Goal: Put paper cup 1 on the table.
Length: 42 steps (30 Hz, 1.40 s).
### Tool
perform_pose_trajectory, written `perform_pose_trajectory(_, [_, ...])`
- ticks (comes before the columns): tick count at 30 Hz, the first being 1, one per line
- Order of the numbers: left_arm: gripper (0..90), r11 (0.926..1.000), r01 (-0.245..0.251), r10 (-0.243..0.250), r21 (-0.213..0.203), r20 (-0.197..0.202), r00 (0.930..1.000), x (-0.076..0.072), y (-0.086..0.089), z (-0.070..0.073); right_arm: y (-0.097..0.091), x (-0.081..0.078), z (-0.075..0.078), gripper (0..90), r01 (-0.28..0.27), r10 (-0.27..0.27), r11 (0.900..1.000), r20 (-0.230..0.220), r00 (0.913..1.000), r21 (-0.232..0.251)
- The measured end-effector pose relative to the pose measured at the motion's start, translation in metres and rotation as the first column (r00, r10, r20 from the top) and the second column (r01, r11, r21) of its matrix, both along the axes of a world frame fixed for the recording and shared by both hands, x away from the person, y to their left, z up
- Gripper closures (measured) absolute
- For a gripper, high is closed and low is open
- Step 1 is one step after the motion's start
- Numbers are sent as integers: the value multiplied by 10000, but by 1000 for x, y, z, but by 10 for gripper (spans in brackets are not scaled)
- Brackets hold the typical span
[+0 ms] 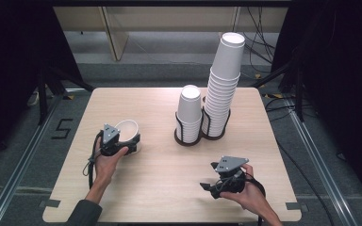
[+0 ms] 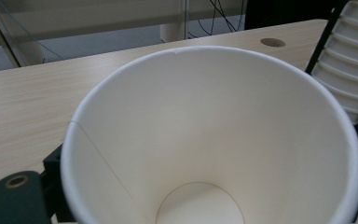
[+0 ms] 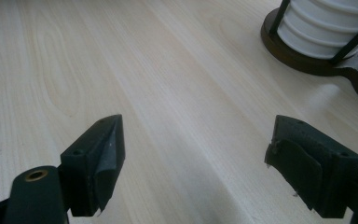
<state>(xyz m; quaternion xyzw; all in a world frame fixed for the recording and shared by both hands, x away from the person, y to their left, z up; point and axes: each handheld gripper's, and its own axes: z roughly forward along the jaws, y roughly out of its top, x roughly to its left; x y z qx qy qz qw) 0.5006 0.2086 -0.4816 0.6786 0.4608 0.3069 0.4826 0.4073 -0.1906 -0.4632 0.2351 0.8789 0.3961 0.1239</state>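
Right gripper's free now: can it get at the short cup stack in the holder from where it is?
Probably yes. The right gripper stands open with nothing between its jaws, and only bare table lies between it and the short cup stack. The left gripper, holding the single cup, is off to the side.

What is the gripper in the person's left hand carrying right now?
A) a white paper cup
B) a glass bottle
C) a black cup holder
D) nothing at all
A: the left gripper has a single white paper cup between its jaws, away from the two stacks; in the left gripper view the cup's open mouth faces the camera.
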Motion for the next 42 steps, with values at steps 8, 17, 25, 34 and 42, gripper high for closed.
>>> perform_pose_trajectory(8, [103,9998,-21,19,205,63,10000,13,-7,-4,-1,-1,-1,191,-43,43,10000,-169,9998,29])
perform_pose_trajectory(17, [99,9973,156,-110,724,-637,9979,13,-7,-11,-1,-5,-2,191,6,-8,10000,-297,9996,-50])
perform_pose_trajectory(25, [129,9969,389,-339,686,-719,9968,9,-1,-14,-3,-4,-2,191,-103,102,9999,-118,9999,-119])
perform_pose_trajectory(34, [140,9961,412,-335,779,-978,9946,3,1,-15,-3,-5,-3,191,-194,192,9995,-57,9998,-235])
perform_pose_trajectory(42, [142,9937,548,-455,979,-943,9945,-1,4,-20,-4,-7,-3,191,-128,124,9995,-125,9998,-293])
